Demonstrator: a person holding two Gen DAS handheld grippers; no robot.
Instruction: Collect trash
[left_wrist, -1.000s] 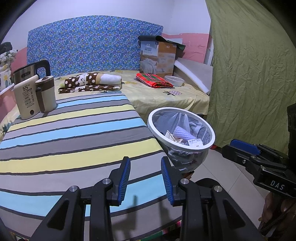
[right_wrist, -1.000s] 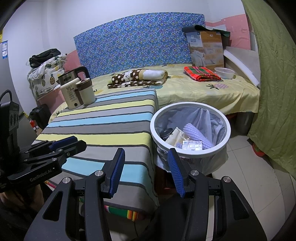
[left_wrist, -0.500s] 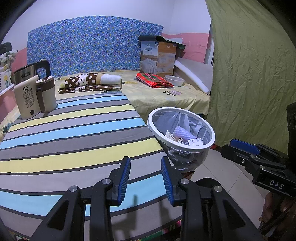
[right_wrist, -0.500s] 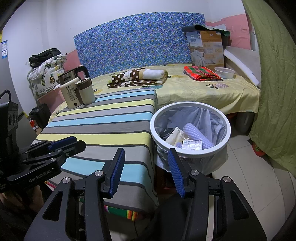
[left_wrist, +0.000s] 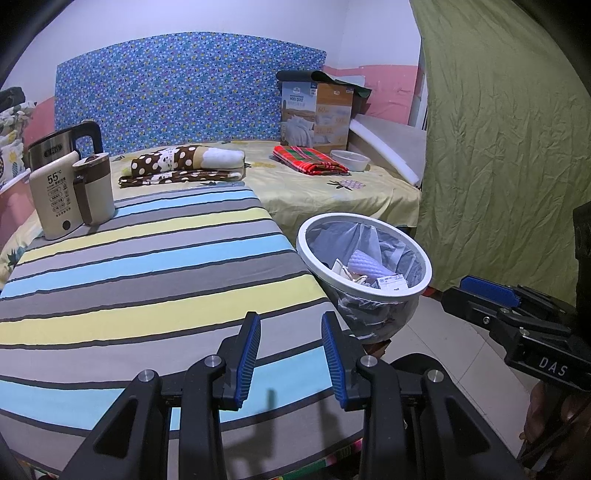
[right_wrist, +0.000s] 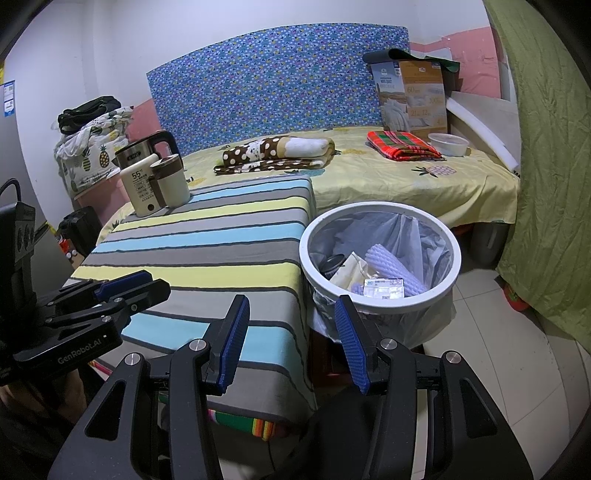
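1. The trash bin (right_wrist: 380, 258), a white-rimmed round bin lined with a clear plastic bag, stands on the floor just beside the right edge of the striped bench (left_wrist: 147, 280), between the bench and the bed (right_wrist: 424, 184).
2. Inside the bin lie a lilac ribbed foam piece (right_wrist: 391, 266), a small printed packet (right_wrist: 384, 288), some crumpled pale paper (right_wrist: 351, 273) and a dark round item that is too shadowed to name.
3. In the right wrist view the bin sits just ahead of the right gripper (right_wrist: 291, 343) and slightly to its right, with the right-hand finger lying over the bin's near rim in the picture; whether it touches the rim I cannot tell.
4. The right gripper's jaws stand apart with nothing between them.
5. In the left wrist view the bin is ahead and to the right of the left gripper (left_wrist: 290, 358), which hangs over the near part of the bench.
6. The left gripper's jaws are also parted and empty, narrower than the right's.
7. Both grippers tilt forward and downward, side by side, each visible at the edge of the other's view.
8. At the bench's far left corner stand a cream warmer (left_wrist: 55, 199) and a brown-lidded cup (left_wrist: 94, 192), with a kettle (left_wrist: 55, 147) behind.
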